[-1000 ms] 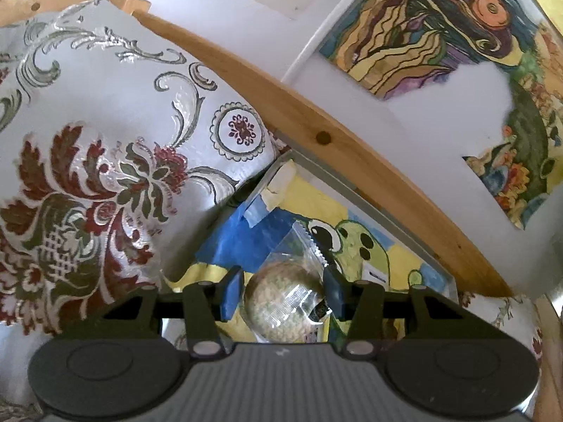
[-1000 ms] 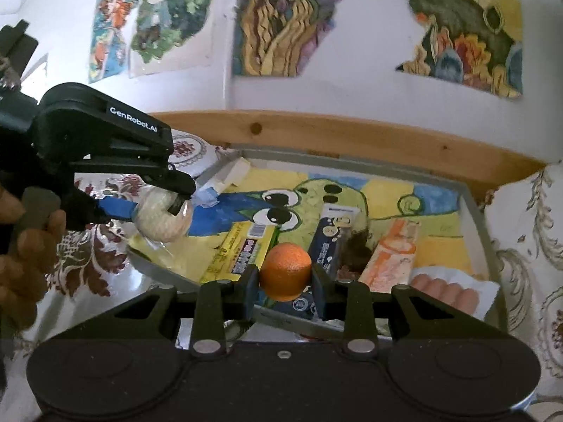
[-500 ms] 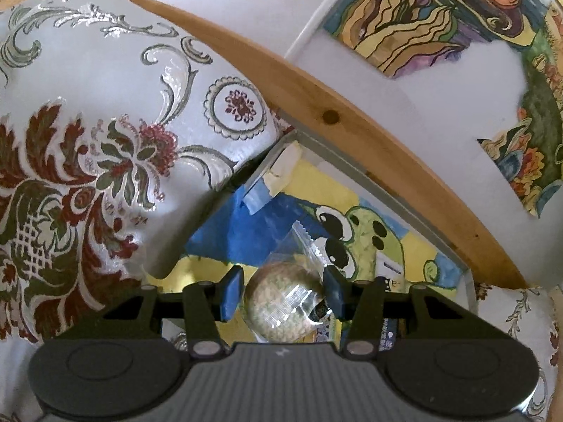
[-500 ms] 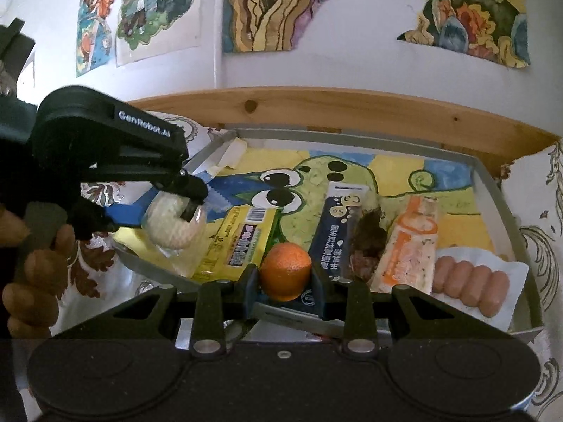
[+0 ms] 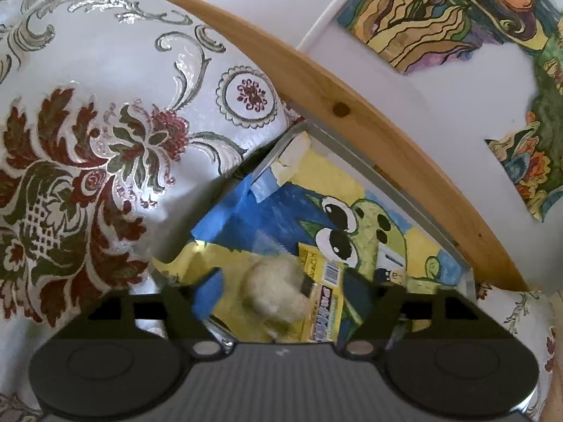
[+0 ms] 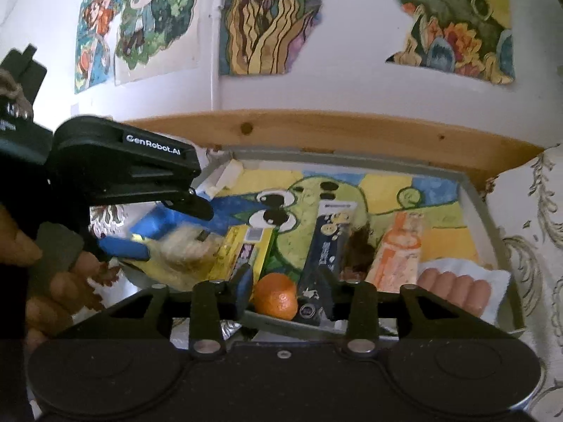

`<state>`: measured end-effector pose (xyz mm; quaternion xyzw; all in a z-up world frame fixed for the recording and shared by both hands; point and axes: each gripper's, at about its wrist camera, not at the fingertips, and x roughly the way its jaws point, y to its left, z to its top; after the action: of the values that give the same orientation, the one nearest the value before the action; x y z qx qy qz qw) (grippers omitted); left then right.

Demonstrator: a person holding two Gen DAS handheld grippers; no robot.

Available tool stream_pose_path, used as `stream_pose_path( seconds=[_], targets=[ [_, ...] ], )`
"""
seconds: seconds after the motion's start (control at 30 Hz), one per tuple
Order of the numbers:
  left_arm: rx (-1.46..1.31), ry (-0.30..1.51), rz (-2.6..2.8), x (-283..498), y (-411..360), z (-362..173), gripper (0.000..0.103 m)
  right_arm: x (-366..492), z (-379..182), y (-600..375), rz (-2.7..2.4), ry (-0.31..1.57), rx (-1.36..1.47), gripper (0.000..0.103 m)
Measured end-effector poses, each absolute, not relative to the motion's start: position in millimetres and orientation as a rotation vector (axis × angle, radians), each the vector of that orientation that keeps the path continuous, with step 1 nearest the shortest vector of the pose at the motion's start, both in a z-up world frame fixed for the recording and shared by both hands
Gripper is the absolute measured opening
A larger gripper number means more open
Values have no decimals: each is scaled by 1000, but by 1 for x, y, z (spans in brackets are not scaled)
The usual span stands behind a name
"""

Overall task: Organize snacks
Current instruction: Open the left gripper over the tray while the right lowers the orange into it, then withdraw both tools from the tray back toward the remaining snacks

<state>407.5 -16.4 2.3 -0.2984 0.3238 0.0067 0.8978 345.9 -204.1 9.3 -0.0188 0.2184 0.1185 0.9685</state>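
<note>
Left wrist view: left gripper [image 5: 283, 293] fingers spread apart, the blurred pale wrapped snack [image 5: 278, 295] seemingly loose between them. Right gripper [image 6: 286, 290] fingers apart around the orange [image 6: 276, 300], over the tray [image 6: 475, 204].

Floral cushion [image 5: 105, 161], wooden rail [image 6: 334, 133], posters [image 6: 137, 21] on wall.

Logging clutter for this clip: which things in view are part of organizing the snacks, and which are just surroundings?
Part of the job:
- tray
- wrapped round puffed snack
- orange
- yellow snack pack
- dark blue snack bar
- orange-and-white packet
- sausages
- left gripper, open
- right gripper, open

Just surroundings:
- floral cushion
- wooden rail
- wall posters
</note>
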Motion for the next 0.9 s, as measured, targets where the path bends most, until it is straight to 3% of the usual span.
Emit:
stream_pose_path(
  seconds=[0.3, 0.37, 0.9],
  targets=[
    [-547, 565, -23, 369, -17, 37, 100, 312, 42, -221, 214, 370, 8, 65],
    [-499, 525, -17, 356, -18, 48, 102, 302, 51, -225, 214, 354, 21, 76],
    [-302, 388, -6, 256, -8, 90, 103, 205, 108, -231, 251, 237, -11, 99]
  ],
)
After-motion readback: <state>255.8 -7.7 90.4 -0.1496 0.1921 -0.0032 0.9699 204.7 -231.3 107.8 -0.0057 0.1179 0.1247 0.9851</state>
